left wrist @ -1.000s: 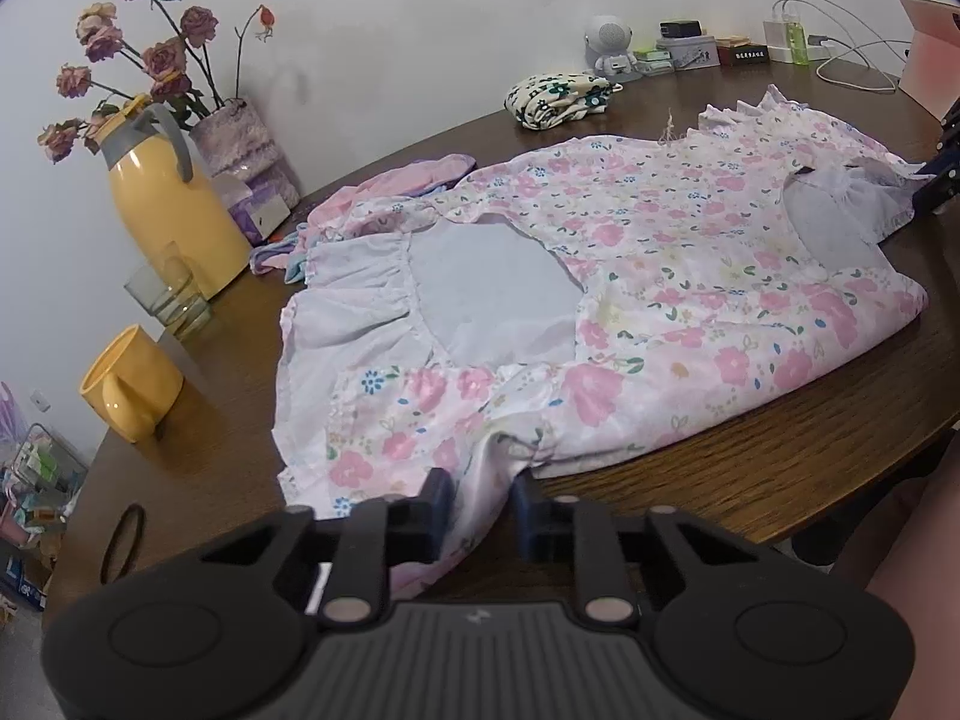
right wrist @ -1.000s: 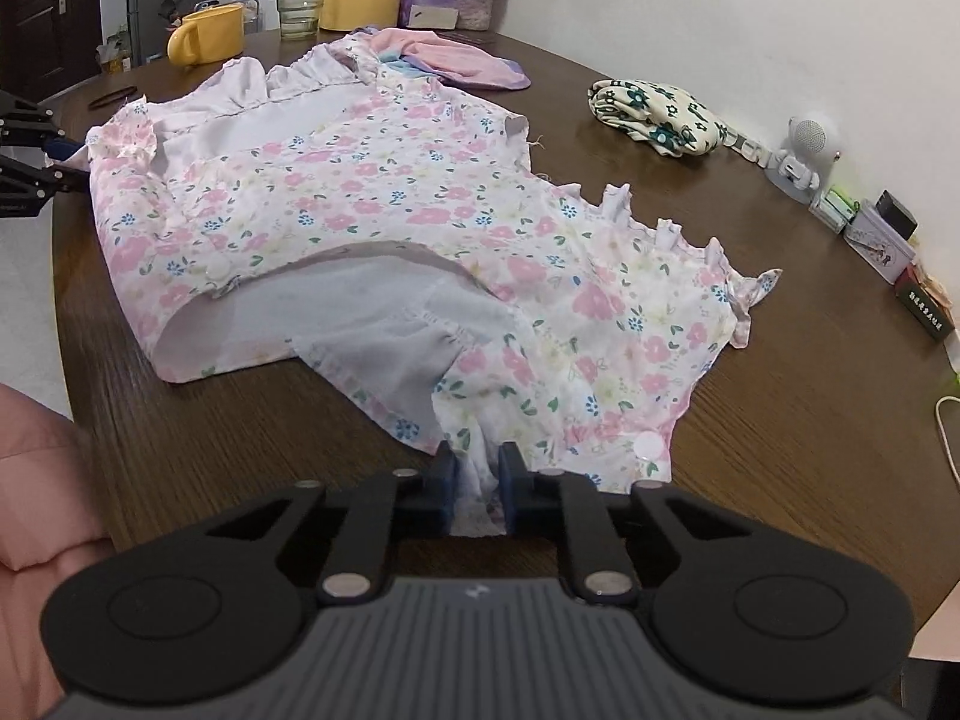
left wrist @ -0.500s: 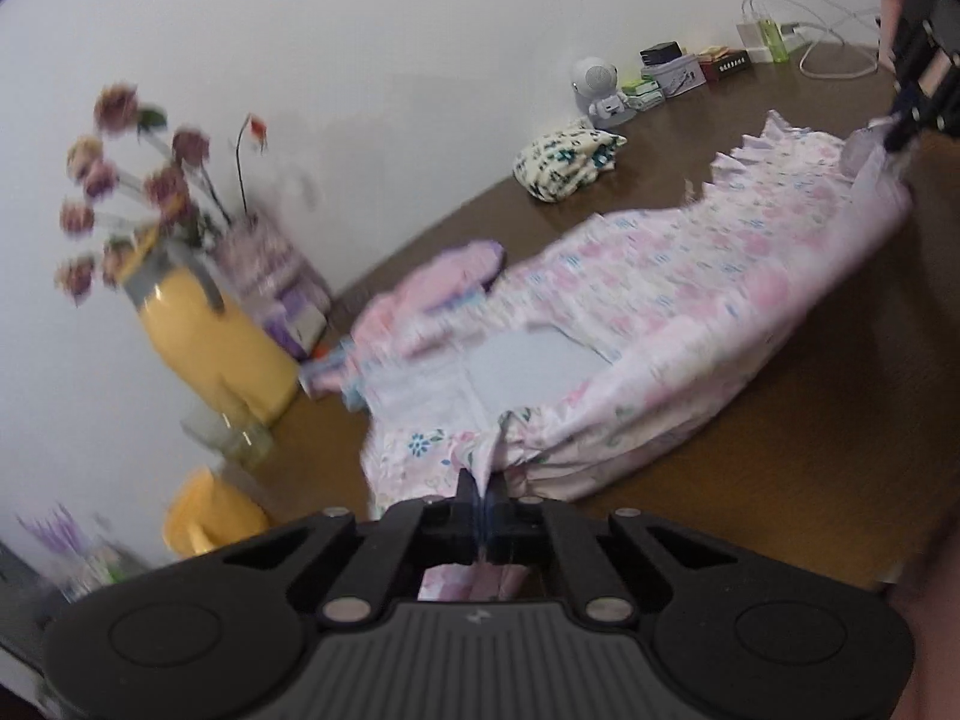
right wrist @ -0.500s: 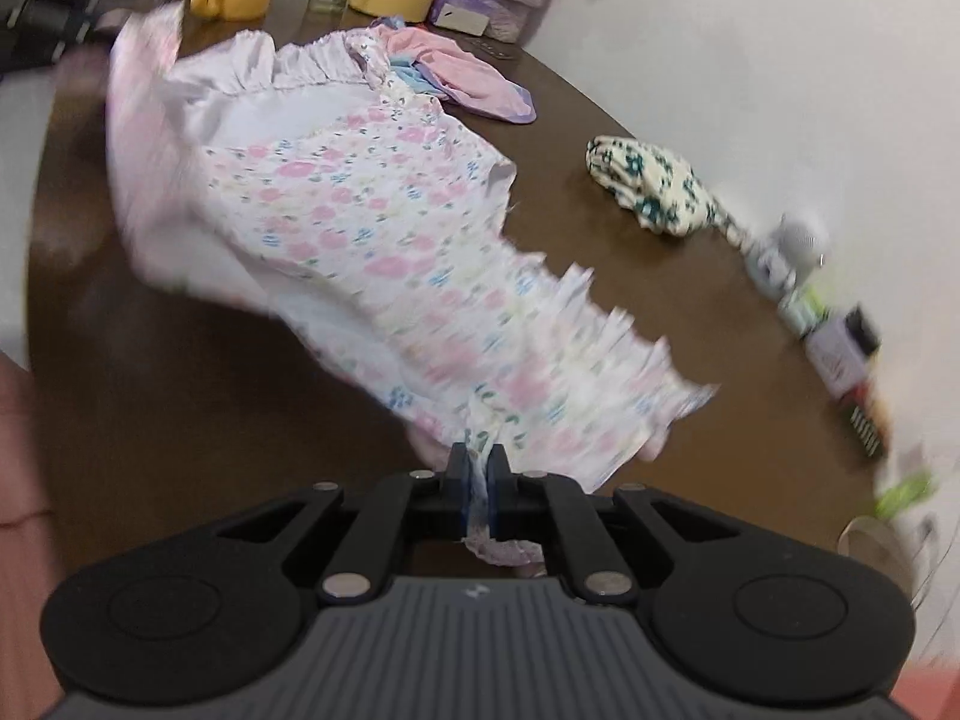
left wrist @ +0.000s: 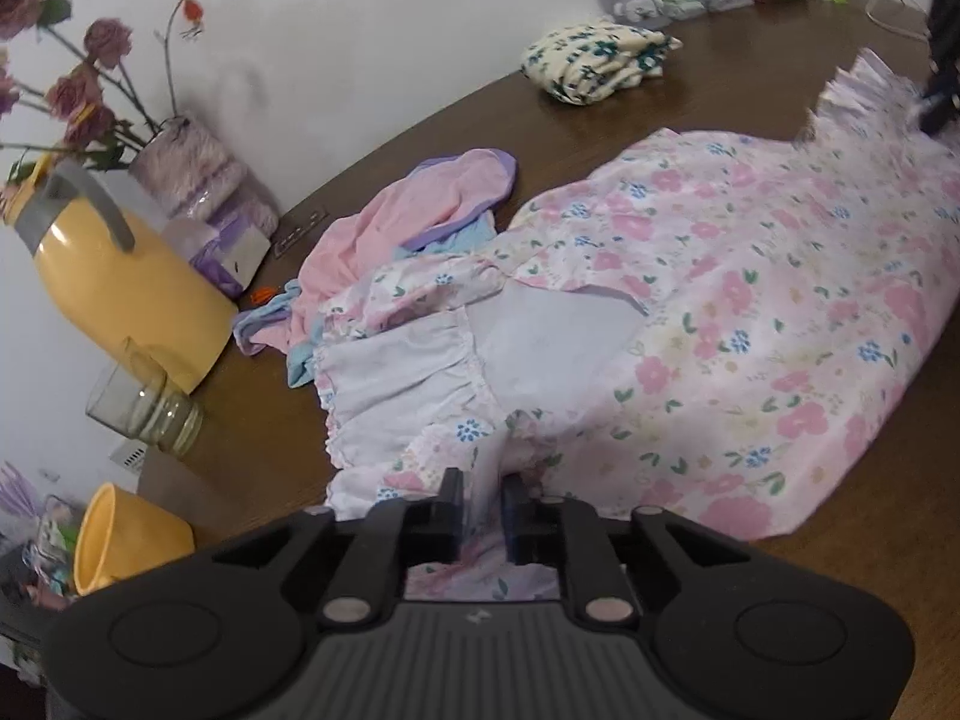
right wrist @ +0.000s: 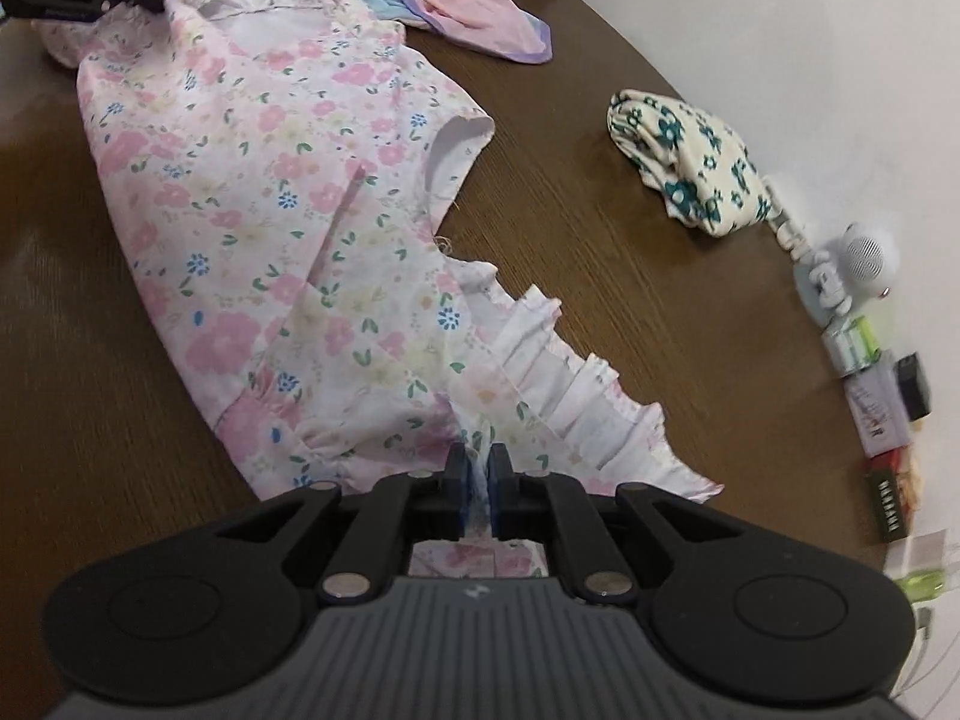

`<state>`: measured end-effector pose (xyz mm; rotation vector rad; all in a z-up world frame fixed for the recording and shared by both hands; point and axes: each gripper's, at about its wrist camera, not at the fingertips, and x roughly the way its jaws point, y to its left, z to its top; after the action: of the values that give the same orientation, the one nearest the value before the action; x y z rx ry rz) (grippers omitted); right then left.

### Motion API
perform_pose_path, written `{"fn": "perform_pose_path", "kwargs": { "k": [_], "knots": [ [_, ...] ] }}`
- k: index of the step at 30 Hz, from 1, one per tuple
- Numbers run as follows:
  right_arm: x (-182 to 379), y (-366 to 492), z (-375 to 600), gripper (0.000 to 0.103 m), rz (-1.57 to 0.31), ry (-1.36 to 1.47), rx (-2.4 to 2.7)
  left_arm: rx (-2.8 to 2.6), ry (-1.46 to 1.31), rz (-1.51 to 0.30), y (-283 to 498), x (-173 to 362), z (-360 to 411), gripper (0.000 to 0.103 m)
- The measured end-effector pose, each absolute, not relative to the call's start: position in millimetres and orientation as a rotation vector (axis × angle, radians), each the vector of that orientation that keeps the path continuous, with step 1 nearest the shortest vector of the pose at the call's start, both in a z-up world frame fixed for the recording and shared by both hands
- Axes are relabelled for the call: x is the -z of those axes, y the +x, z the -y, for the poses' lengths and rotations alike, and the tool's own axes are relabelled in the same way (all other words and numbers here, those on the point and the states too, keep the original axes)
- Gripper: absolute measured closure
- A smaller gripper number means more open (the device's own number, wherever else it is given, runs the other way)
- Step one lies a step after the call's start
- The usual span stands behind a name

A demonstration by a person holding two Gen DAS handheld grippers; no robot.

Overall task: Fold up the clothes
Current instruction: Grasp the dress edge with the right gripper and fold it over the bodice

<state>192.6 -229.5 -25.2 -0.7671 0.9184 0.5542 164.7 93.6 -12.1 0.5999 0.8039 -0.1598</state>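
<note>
Table [left wrist: 690,96]: brown wood, cluttered at wall side.
Dress [left wrist: 750,300]: floral, thin, limp, light; lies doubled over on table, likely slides and creases easily. Best taken at corners, hem, ruffle edge.
Left gripper [left wrist: 483,501]: jaws opening, cloth between them.
Right gripper [right wrist: 475,483]: pinched tight on ruffle corner.
</note>
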Motion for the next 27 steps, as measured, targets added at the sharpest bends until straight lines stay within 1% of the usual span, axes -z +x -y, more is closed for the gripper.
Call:
{"fn": "perform_pose_path", "kwargs": {
  "k": [3,4,6,7,9,10,11,12,13,14,15,19,21,23,27],
  "knots": [
    [25,191,236,0.096,-0.919,-0.734,-0.554,0.164,0.572,-0.791,166,9,-97,0.088],
    [25,189,238,0.096,-0.92,-0.725,-0.554,0.166,0.575,-0.789,168,9,-97,0.089],
    [25,186,241,0.096,-0.922,-0.717,-0.55,0.174,0.585,-0.784,170,10,-96,0.096],
    [24,184,242,0.096,-0.923,-0.716,-0.547,0.18,0.594,-0.783,171,11,-94,0.096],
    [23,180,243,0.096,-0.925,-0.716,-0.542,0.188,0.594,-0.779,173,12,-91,0.09],
    [22,178,244,0.096,-0.923,-0.713,-0.539,0.19,0.589,-0.779,173,11,-91,0.085],
    [20,177,245,0.093,-0.919,-0.703,-0.537,0.183,0.585,-0.77,172,9,-92,0.07],
    [16,175,246,0.088,-0.908,-0.684,-0.533,0.17,0.581,-0.757,170,6,-94,0.058],
    [10,173,249,0.075,-0.892,-0.655,-0.53,0.161,0.565,-0.742,166,1,-98,0.054],
    [3,171,252,0.066,-0.876,-0.624,-0.528,0.152,0.544,-0.726,161,-5,-103,0.048],
    [-5,169,254,0.065,-0.859,-0.593,-0.526,0.143,0.523,-0.709,155,-11,-108,0.044],
    [-33,158,261,0.061,-0.774,-0.427,-0.553,0.128,0.352,-0.696,125,-27,-135,0.036],
    [-38,152,257,0.058,-0.745,-0.348,-0.61,0.128,0.255,-0.723,113,-25,-151,0.029],
    [-34,147,244,0.053,-0.729,-0.301,-0.674,0.111,0.184,-0.766,106,-16,-165,0.029],
    [-9,147,212,0.054,-0.755,-0.263,-0.727,0.083,0.037,-0.843,101,5,-190,0.032]
  ]
}}
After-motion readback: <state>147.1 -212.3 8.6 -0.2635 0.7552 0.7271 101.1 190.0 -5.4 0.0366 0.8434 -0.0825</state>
